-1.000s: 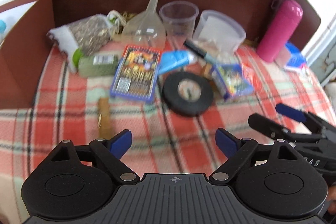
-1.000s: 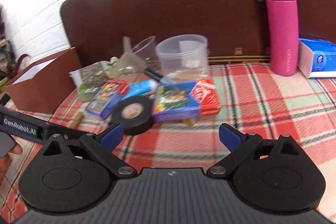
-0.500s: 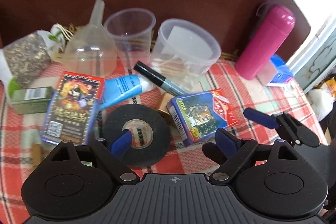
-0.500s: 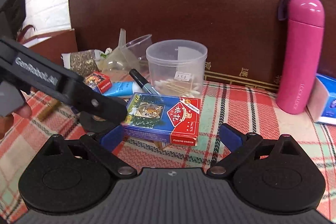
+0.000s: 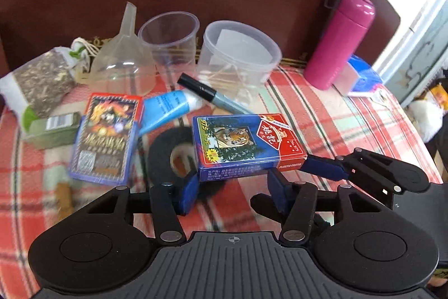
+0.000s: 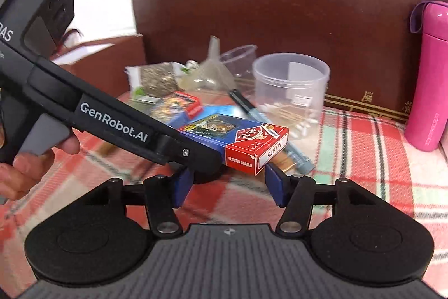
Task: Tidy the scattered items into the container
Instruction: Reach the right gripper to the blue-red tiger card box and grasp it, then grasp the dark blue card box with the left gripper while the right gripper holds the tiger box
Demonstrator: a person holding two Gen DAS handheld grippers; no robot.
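Note:
A blue and red tiger card box [image 5: 246,145] [image 6: 252,140] lies tilted over a black tape roll [image 5: 165,156]. My left gripper [image 5: 233,191] is half closed, its fingertips at the box's near long edge, which is wider than the gap. My right gripper [image 6: 228,184] [image 5: 316,173] comes in from the right, also half closed. One of its fingers [image 5: 322,167] touches the box's near right corner. Neither holds the box. A clear tub [image 5: 240,52] [image 6: 291,80] with cotton swabs stands behind.
A second card box [image 5: 105,136], blue tube [image 5: 168,108], marker [image 5: 212,97], green box [image 5: 53,128], seed bag [image 5: 42,80], funnel [image 5: 123,60] and cup [image 5: 170,38] lie around. A pink bottle [image 5: 338,38] and tissue pack [image 5: 361,72] stand right. A brown box [image 6: 112,66] sits left.
Both grippers moved in on the tiger card box and their fingers narrowed. The left gripper now crosses the right wrist view and partly hides the box.

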